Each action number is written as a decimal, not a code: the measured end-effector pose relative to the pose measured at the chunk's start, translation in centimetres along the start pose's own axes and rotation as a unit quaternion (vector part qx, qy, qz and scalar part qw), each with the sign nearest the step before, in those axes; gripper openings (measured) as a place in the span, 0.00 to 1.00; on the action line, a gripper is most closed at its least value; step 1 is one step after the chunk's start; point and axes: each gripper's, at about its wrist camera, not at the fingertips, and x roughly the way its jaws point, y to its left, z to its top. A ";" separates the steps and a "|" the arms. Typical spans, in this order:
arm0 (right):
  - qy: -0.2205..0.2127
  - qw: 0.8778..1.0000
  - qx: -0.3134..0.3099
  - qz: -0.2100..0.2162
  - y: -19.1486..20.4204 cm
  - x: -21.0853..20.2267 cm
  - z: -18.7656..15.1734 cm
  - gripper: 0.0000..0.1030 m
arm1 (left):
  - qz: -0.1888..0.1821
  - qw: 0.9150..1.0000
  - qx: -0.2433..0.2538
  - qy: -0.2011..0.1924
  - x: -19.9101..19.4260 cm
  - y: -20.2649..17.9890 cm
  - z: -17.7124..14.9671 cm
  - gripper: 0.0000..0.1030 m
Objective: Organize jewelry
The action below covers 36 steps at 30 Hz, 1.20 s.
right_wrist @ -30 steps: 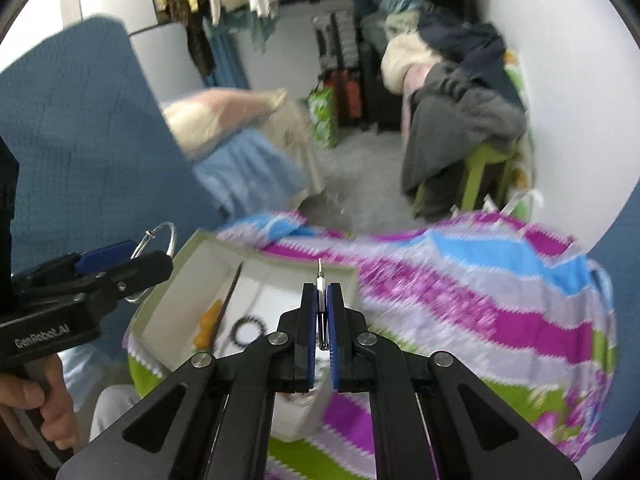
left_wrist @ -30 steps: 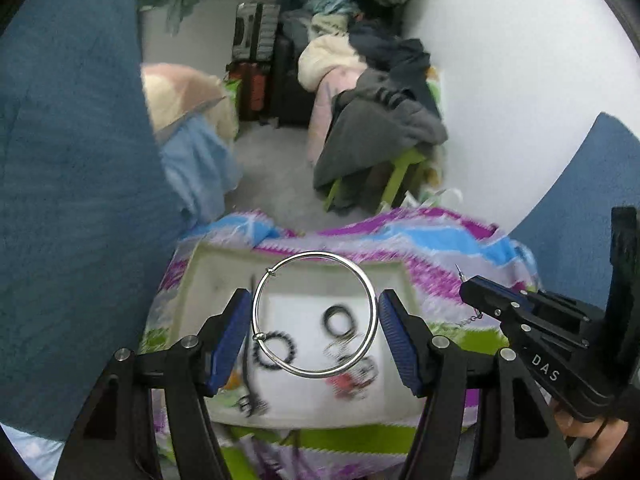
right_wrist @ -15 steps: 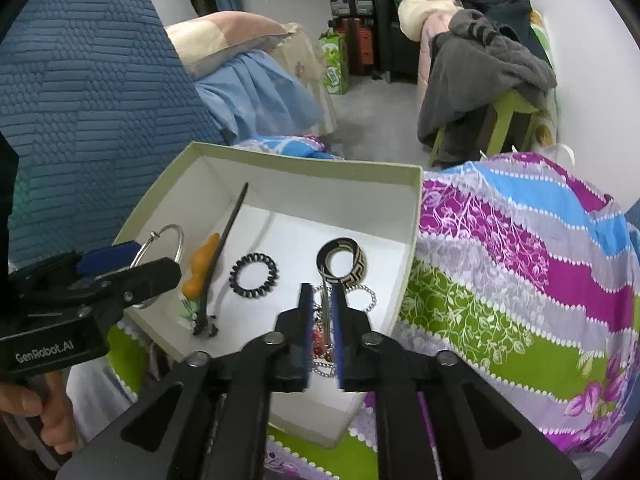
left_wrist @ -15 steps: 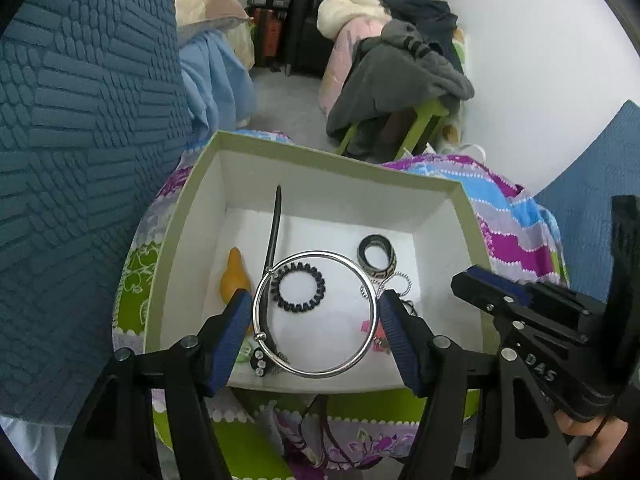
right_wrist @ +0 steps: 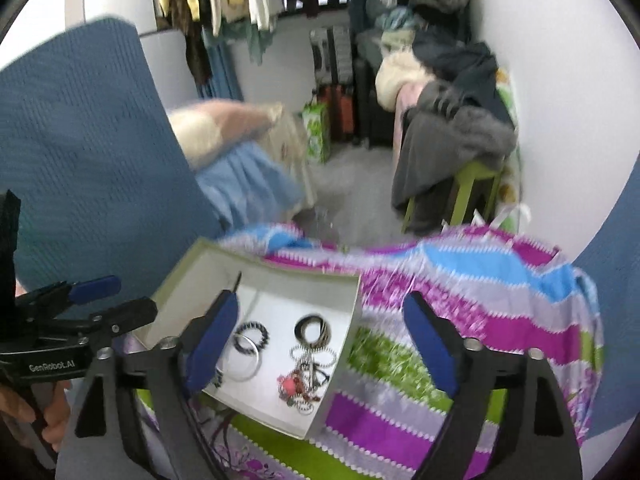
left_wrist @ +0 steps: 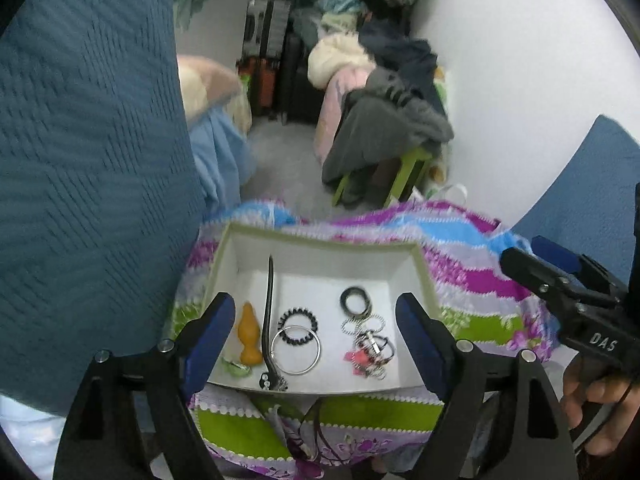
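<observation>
Now both grippers' fingers [left_wrist: 420, 344] just opened wide, seemingly empty

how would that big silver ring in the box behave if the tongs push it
The big silver ring looks like thin, smooth, rigid metal, so it would probably slide flat without bending. It overlaps the black coil hair tie, which might drag along.
</observation>
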 end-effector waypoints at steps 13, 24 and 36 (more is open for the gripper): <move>-0.107 0.994 0.016 -0.009 0.2 -11.2 1.9 1.00 | 0.006 0.995 0.053 -0.079 -10.8 -4.7 0.9 0.81; -0.107 0.992 0.030 -0.054 0.0 -15.0 -1.7 1.00 | 0.002 0.992 0.062 -0.112 -15.4 -7.1 -1.5 0.81; -0.076 0.995 0.026 -0.059 0.5 -14.6 -5.9 1.00 | 0.002 0.993 0.048 -0.105 -16.2 -7.0 -4.0 0.81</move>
